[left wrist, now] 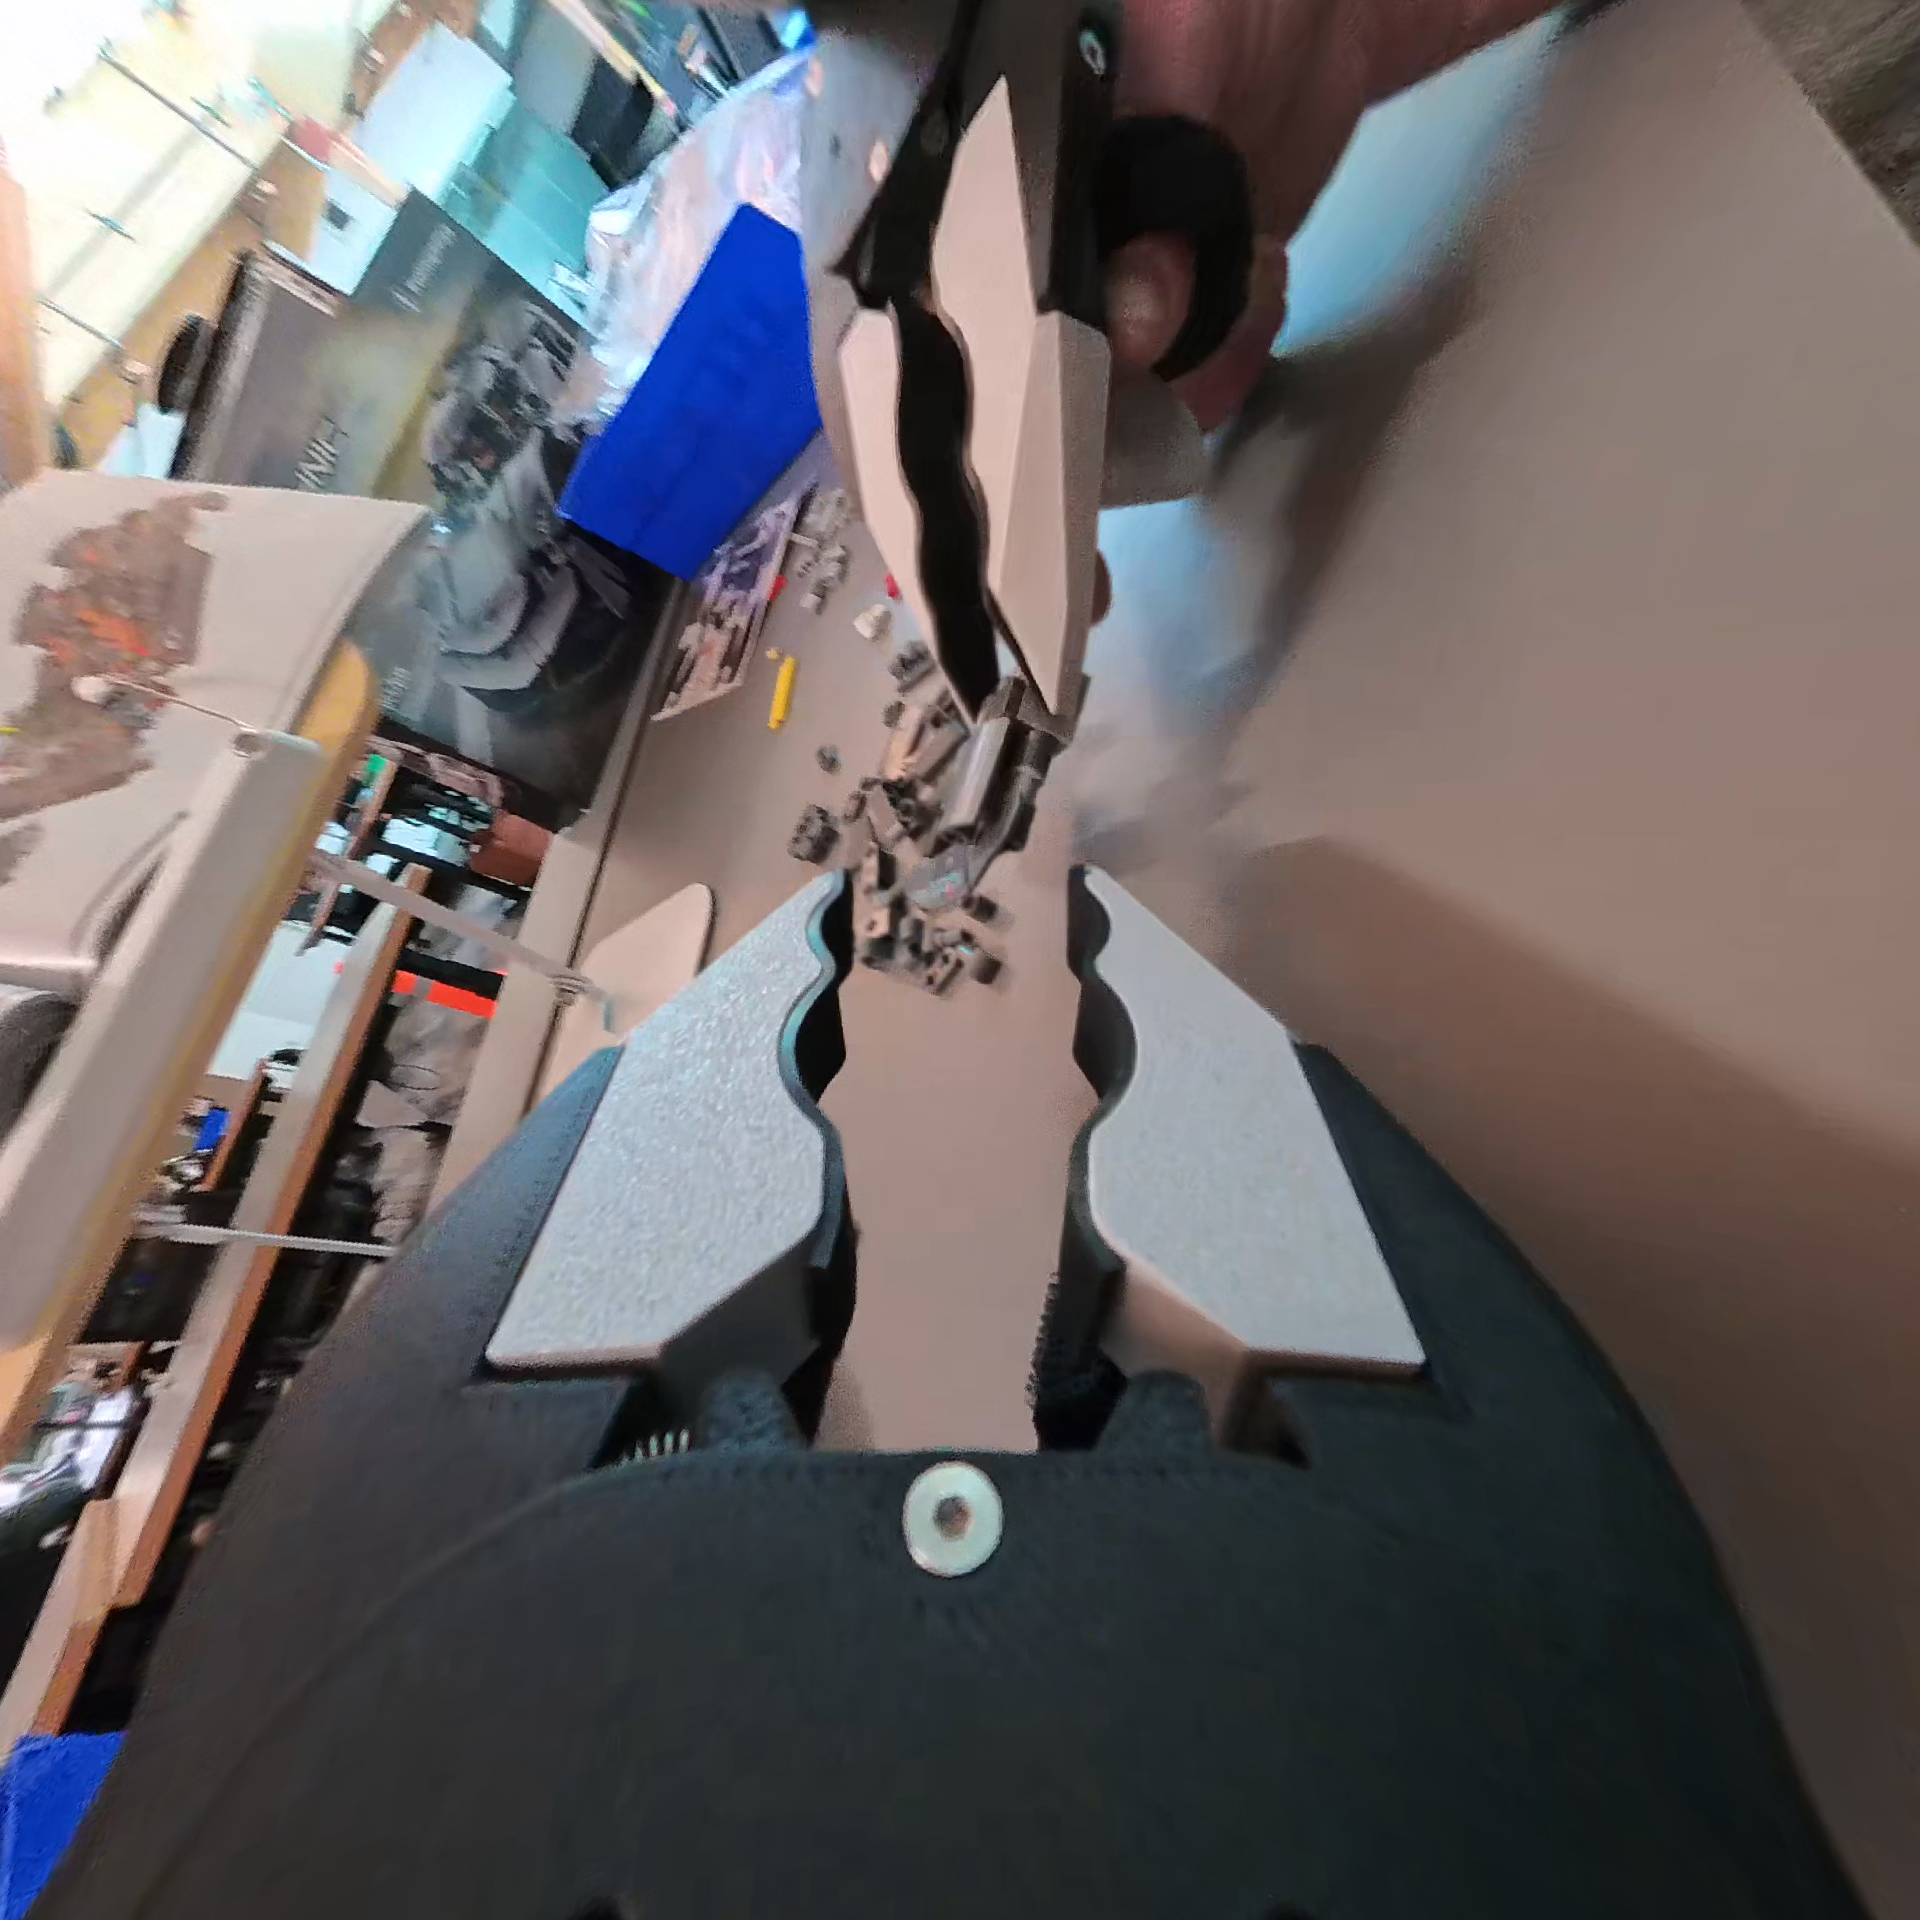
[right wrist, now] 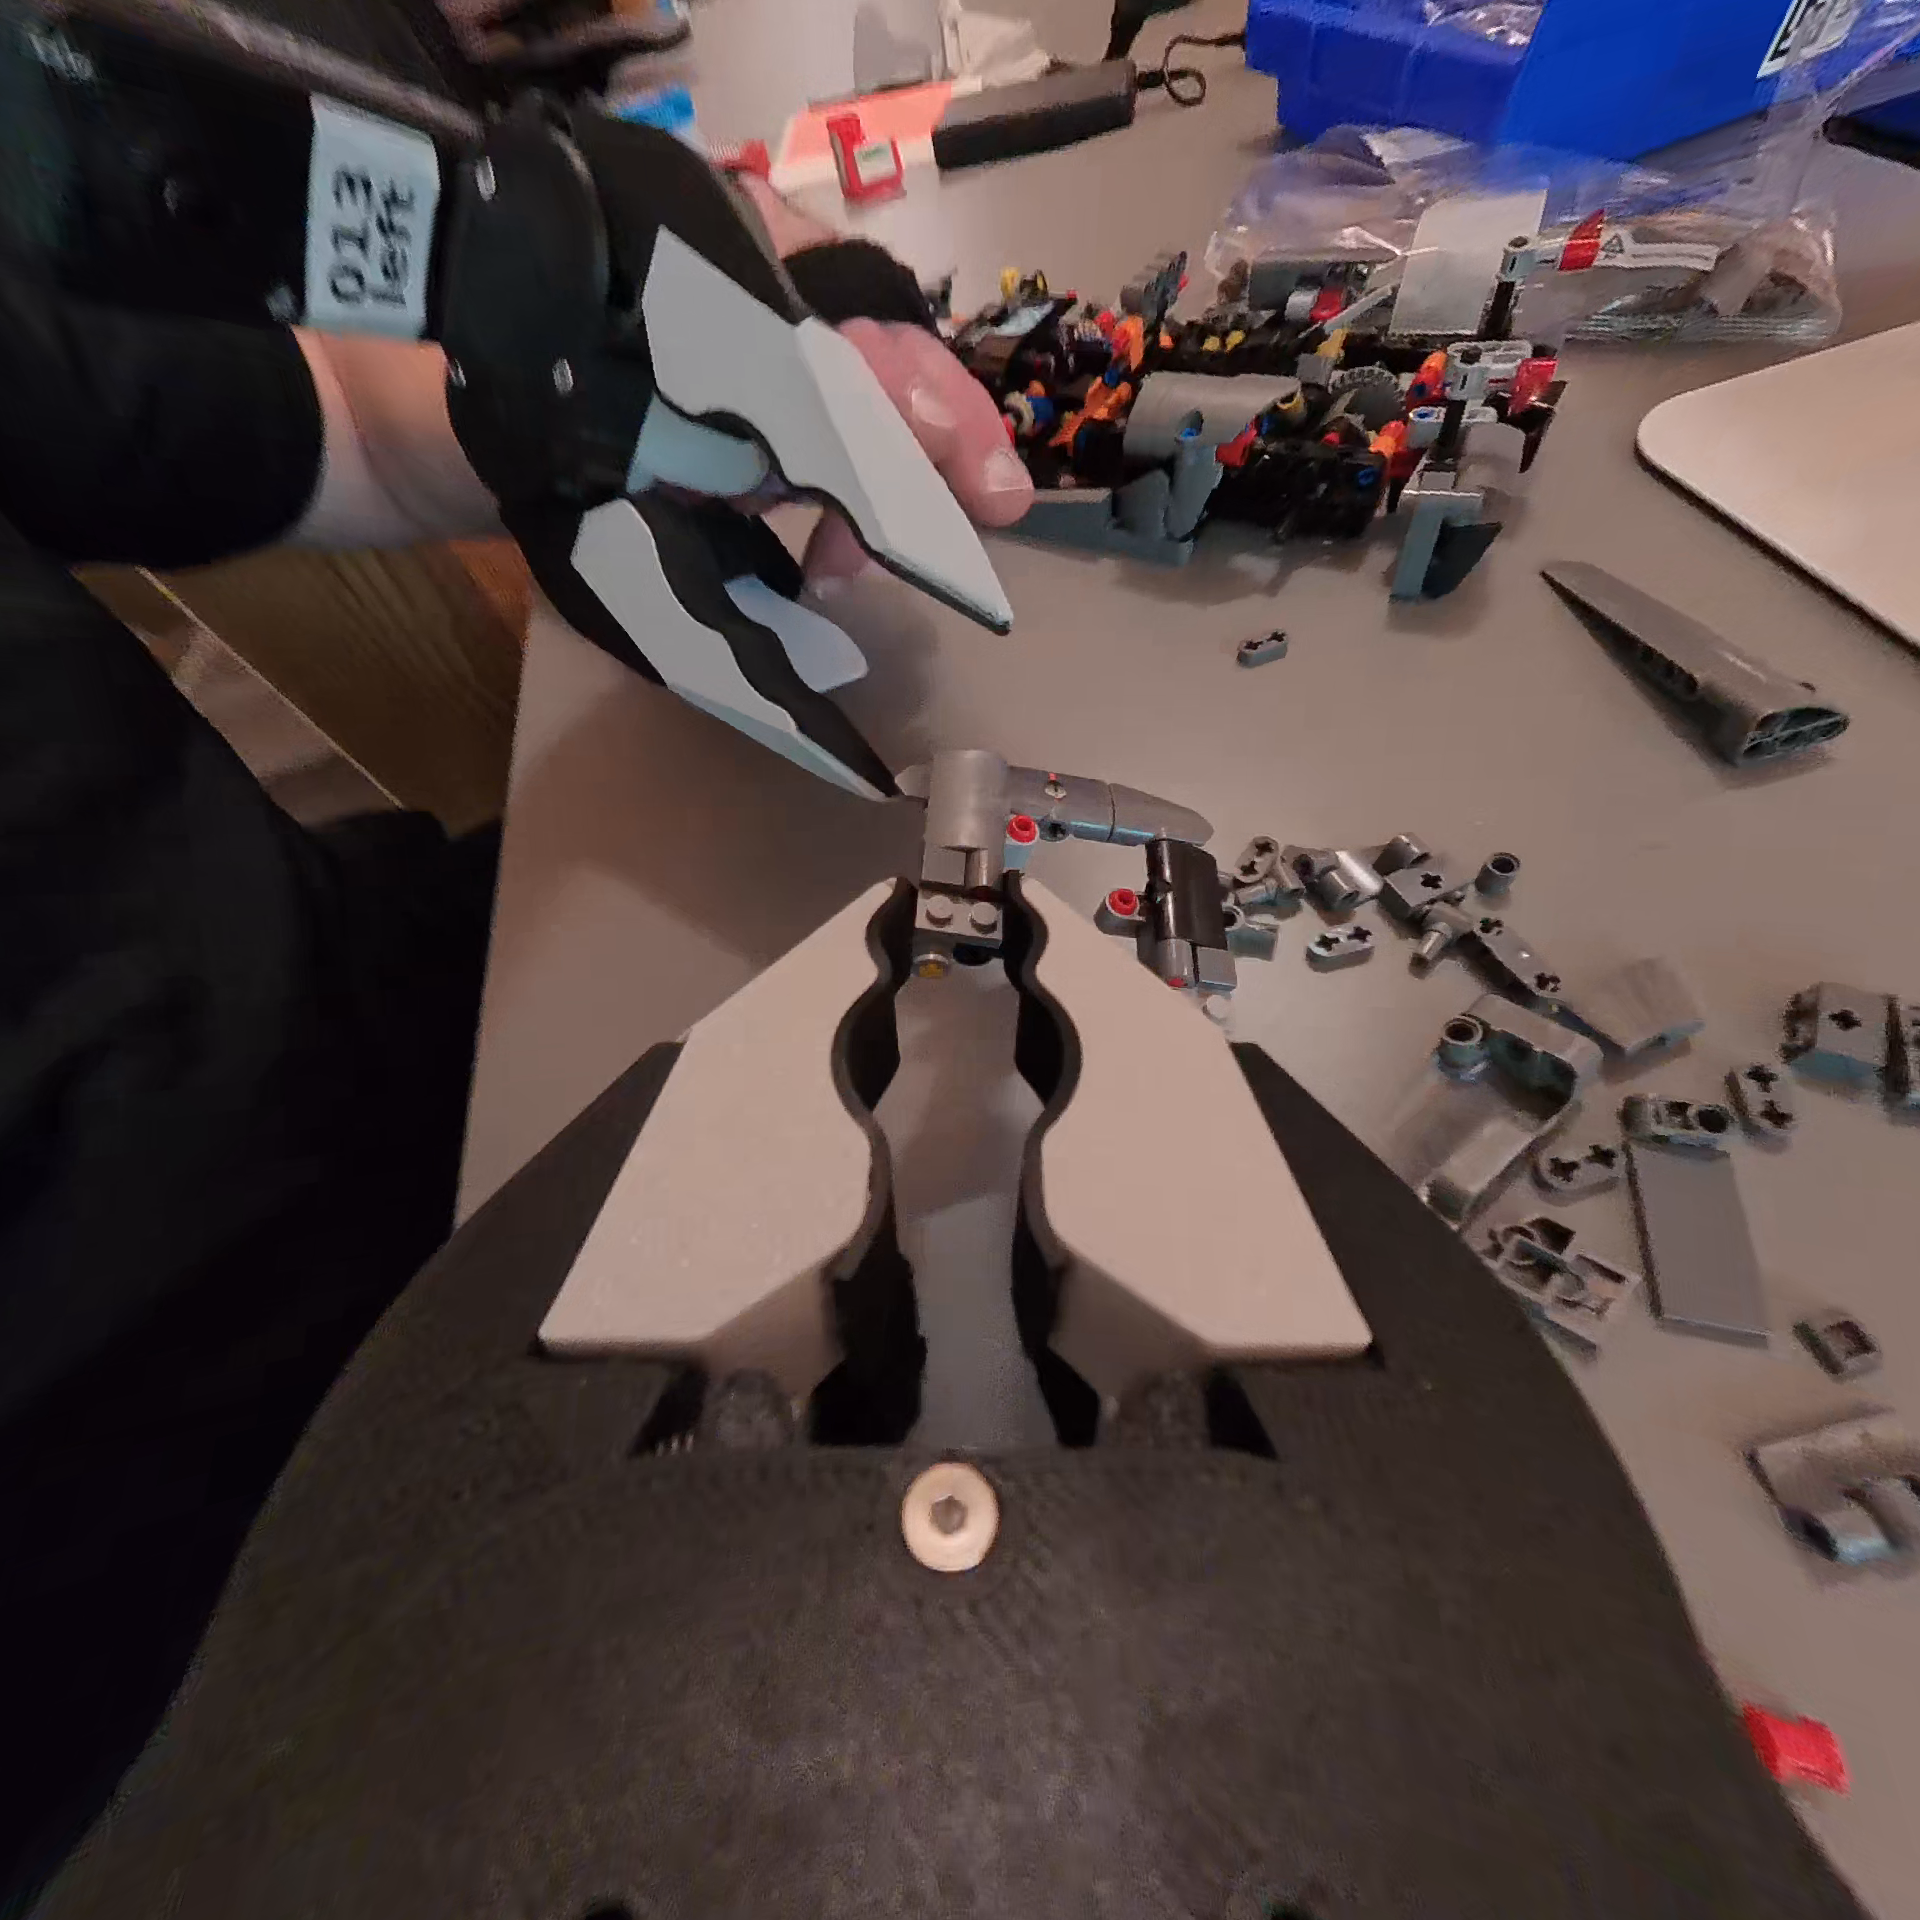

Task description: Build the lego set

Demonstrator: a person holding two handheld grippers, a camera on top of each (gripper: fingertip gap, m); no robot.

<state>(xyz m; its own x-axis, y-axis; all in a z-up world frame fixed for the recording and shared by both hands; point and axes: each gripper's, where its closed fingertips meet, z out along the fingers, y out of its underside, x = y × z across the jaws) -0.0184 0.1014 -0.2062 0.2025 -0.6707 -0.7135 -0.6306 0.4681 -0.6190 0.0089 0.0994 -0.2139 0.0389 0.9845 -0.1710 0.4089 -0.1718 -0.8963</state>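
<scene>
My right gripper (right wrist: pixel 958 899) is shut on the lower end of a small grey brick assembly (right wrist: pixel 966 821) with red pins and holds it just above the grey table (right wrist: pixel 727 935). The assembly has a curved arm reaching right, with a black part hanging from it. My left gripper (right wrist: pixel 940 707) comes in from the upper left with its jaws open. Its lower fingertip (right wrist: pixel 878 784) is at the assembly's left end. In the blurred left wrist view my left gripper (left wrist: pixel 961 883) is open with nothing between its pads. Ahead of it, the right gripper (left wrist: pixel 1023 707) holds the assembly (left wrist: pixel 982 769).
Loose grey pieces (right wrist: pixel 1455 935) lie scattered to the right. Behind them stand a large dark model with orange and red parts (right wrist: pixel 1247 416), a long dark panel (right wrist: pixel 1704 675), plastic bags and a blue bin (right wrist: pixel 1558 62). A pale rounded board (right wrist: pixel 1818 468) is at far right. Both grippers' tips are close together, under 4 cm apart. The long dark panel (right wrist: pixel 1704 675) is about equally far from each gripper, around 20 centimeters.
</scene>
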